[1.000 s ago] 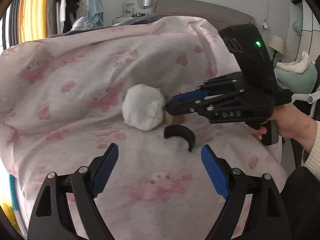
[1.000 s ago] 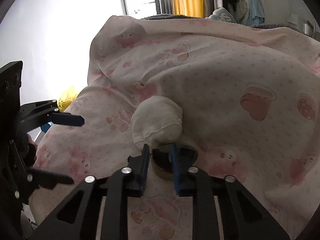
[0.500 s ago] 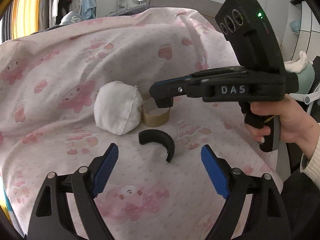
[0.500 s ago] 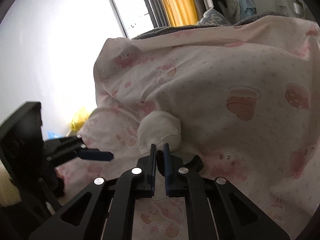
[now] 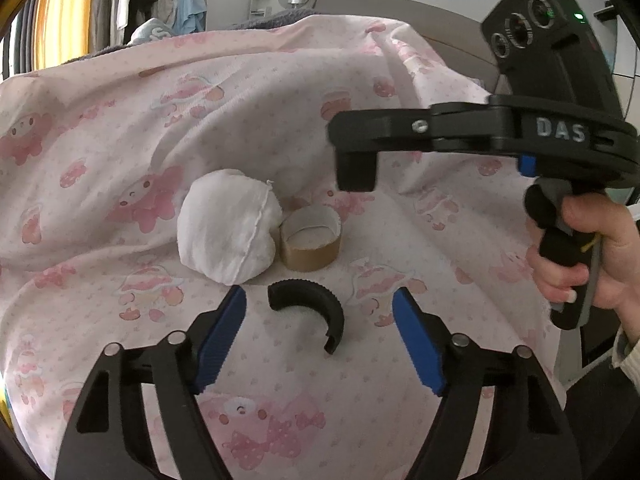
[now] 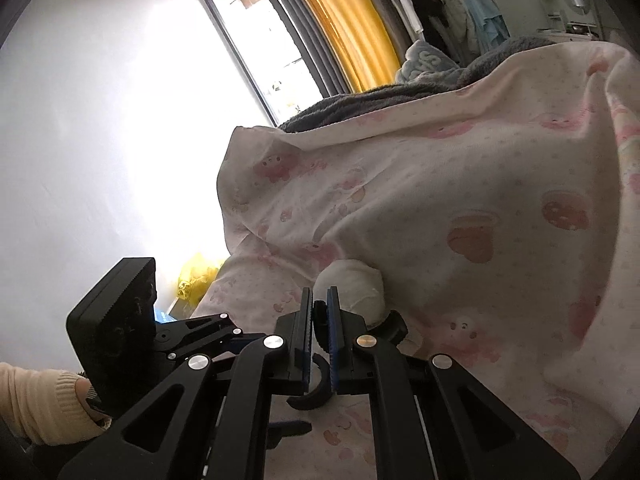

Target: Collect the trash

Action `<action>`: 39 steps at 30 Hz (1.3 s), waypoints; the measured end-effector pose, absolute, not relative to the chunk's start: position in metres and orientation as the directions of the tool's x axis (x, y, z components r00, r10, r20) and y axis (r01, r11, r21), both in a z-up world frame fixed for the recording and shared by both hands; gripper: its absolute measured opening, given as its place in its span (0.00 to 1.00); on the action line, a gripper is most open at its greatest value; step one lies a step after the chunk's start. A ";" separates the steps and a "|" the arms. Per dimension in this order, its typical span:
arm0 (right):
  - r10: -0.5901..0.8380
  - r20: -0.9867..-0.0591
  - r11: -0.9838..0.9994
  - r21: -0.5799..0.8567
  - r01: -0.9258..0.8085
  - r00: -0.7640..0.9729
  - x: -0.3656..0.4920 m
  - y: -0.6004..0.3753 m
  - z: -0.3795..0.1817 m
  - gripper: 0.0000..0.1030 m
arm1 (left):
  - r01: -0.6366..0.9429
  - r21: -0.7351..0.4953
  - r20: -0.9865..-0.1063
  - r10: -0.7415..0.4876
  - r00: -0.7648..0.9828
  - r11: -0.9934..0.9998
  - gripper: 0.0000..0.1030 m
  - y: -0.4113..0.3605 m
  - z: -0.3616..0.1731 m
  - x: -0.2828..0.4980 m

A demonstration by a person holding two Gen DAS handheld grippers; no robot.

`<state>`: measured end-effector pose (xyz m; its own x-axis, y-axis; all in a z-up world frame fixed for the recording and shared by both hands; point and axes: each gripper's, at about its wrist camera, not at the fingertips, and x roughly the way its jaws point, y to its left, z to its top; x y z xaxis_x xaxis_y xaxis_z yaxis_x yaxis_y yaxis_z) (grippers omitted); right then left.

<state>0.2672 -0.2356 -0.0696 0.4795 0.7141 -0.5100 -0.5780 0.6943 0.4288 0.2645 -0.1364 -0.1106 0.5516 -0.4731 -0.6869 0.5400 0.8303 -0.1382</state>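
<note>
On the pink patterned quilt (image 5: 120, 140) a black curved plastic piece (image 5: 308, 308) lies between the blue pads of my left gripper (image 5: 319, 302). Its jaws are closing and the pads do not touch the piece. Just beyond lie a white crumpled wad (image 5: 228, 228) and a brown cardboard tape core (image 5: 310, 244), side by side and touching. My right gripper (image 5: 356, 172) hovers above and to the right of them, shut with nothing in it. In the right wrist view its fingers (image 6: 319, 300) are pressed together, and the wad (image 6: 352, 284) and the black piece (image 6: 312, 398) show past them.
A hand (image 5: 592, 256) holds the right gripper at the bed's right edge. A cream sleeve (image 6: 40, 400) is behind the left gripper's body (image 6: 116, 320). A yellow bag (image 6: 196, 276) lies beside the bed. A grey blanket (image 6: 400, 96) is heaped at the far end.
The right gripper closed beside the tape core, then rose up and to the right with nothing in it. The left gripper came nearer the black piece and its jaws narrowed.
</note>
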 end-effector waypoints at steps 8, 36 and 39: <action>0.700 -0.519 0.709 0.421 -0.566 0.490 0.263 -0.245 -0.070 0.07 | 0.494 -0.166 -0.710 -0.451 0.541 0.854 0.61 -0.143 -0.120 0.278; 0.657 -0.546 0.754 0.493 -0.435 0.520 0.217 -0.204 -0.045 0.07 | 0.307 -0.198 -0.651 -0.359 0.669 0.931 0.39 -0.065 -0.102 0.234; 0.648 -0.558 0.761 0.491 -0.423 0.519 0.210 -0.193 -0.044 0.07 | 0.261 -0.194 -0.652 -0.323 0.686 0.946 0.39 -0.047 -0.102 0.232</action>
<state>0.2101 -0.1929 -0.0442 0.5188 0.6479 -0.5577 -0.4229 0.7615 0.4912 0.2317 -0.0469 -0.1018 0.6859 -0.3230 -0.6521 0.2609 0.9457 -0.1939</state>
